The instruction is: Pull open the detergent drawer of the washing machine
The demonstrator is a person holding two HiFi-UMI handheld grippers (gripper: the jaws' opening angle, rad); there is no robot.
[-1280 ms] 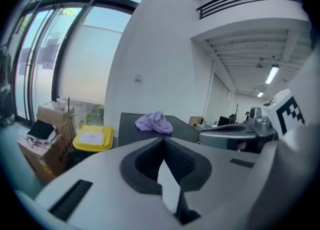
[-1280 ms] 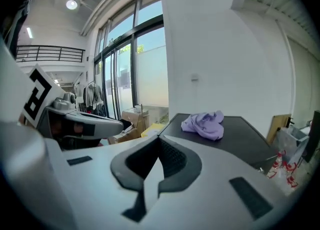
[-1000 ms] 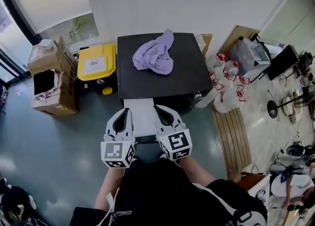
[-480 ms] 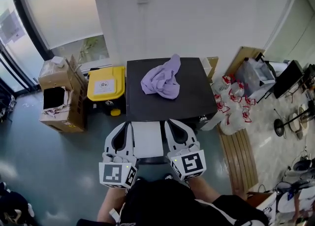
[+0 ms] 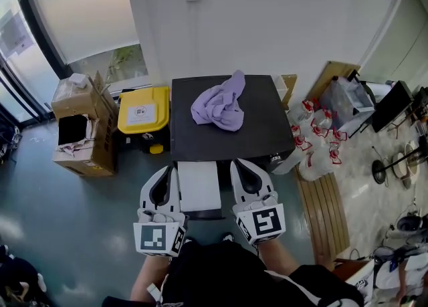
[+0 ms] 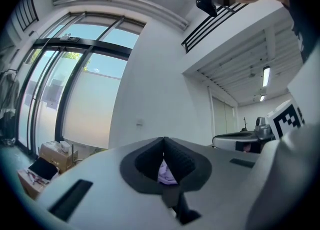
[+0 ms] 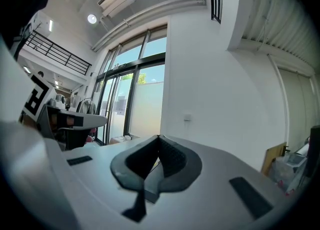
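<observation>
The washing machine (image 5: pixel 231 140) shows its black top from above, and a purple cloth (image 5: pixel 221 106) lies crumpled on it. A white rectangular part (image 5: pixel 198 186) juts out from the machine's front; I cannot tell whether it is the drawer. My left gripper (image 5: pixel 166 170) hangs just left of that part and my right gripper (image 5: pixel 241 165) just right of it. Both point level toward the machine, shut and empty. In the left gripper view the left gripper (image 6: pixel 163 141) has its pads closed, with the purple cloth (image 6: pixel 165 173) showing below them. The right gripper (image 7: pixel 159 139) is closed too.
A yellow-lidded box (image 5: pixel 142 110) stands left of the machine, with cardboard boxes (image 5: pixel 80 128) beyond it. Several red-capped bottles (image 5: pixel 311 135) and a wooden slatted board (image 5: pixel 326 209) lie on the right. A white wall rises behind the machine.
Both grippers have risen in front of the machine and now sit a little wider apart beside the white part. Both stayed shut and empty.
</observation>
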